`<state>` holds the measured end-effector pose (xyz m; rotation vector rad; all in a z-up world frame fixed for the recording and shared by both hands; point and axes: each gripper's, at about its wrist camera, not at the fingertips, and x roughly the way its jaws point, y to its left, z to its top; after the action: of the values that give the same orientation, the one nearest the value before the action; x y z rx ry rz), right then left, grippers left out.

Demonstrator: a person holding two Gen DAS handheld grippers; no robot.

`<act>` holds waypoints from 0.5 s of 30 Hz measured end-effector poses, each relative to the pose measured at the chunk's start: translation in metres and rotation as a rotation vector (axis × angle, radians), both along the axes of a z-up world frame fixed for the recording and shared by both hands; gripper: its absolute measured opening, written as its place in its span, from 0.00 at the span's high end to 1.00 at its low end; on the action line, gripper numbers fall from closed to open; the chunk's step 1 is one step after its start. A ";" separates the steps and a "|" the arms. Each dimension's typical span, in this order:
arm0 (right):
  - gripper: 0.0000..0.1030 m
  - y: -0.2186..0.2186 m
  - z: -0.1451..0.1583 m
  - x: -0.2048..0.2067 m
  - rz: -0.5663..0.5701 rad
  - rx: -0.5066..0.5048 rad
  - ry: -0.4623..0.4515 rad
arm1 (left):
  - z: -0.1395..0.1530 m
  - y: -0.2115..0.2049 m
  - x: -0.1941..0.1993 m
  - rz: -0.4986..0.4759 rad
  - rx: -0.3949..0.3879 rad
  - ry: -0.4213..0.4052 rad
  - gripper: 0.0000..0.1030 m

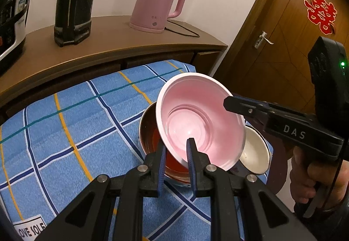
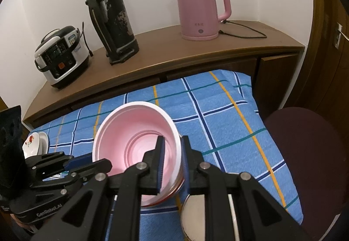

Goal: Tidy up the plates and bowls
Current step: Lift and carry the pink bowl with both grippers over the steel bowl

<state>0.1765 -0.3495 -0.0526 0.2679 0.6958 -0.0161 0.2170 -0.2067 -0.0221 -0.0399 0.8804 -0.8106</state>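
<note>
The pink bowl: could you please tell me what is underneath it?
A red-lined bowl sits directly under the tilted pink bowl, resting on the blue plaid cloth. Most of its inside is covered, so any contents cannot be seen.

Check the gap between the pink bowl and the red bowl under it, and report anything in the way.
Nothing visible blocks it. The pink bowl, pinched at its rim by both the left gripper and right gripper, hangs tilted directly over the red bowl.

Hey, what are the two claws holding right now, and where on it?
Both hold the pink bowl by its rim: the left claw pinches the near edge, the right claw the opposite edge, one finger inside and one outside each.
</note>
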 end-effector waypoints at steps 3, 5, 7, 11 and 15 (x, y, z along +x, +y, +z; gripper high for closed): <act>0.84 0.000 -0.001 0.003 0.000 -0.005 0.009 | -0.001 0.000 0.001 -0.004 -0.002 0.011 0.82; 0.84 0.000 -0.001 0.005 0.000 -0.010 0.014 | -0.002 0.000 0.001 -0.007 -0.001 0.019 0.82; 0.84 0.000 -0.001 0.006 0.000 -0.013 0.017 | -0.003 0.000 0.001 -0.011 0.001 0.025 0.82; 0.84 0.001 -0.003 0.009 -0.001 -0.022 0.028 | -0.006 -0.001 0.002 -0.017 0.002 0.037 0.82; 0.84 0.000 -0.004 0.012 0.000 -0.026 0.036 | -0.008 -0.001 0.003 -0.024 -0.001 0.054 0.82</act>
<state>0.1890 -0.3493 -0.0567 0.2431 0.7309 -0.0301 0.2199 -0.2081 -0.0303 -0.0525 0.9329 -0.8354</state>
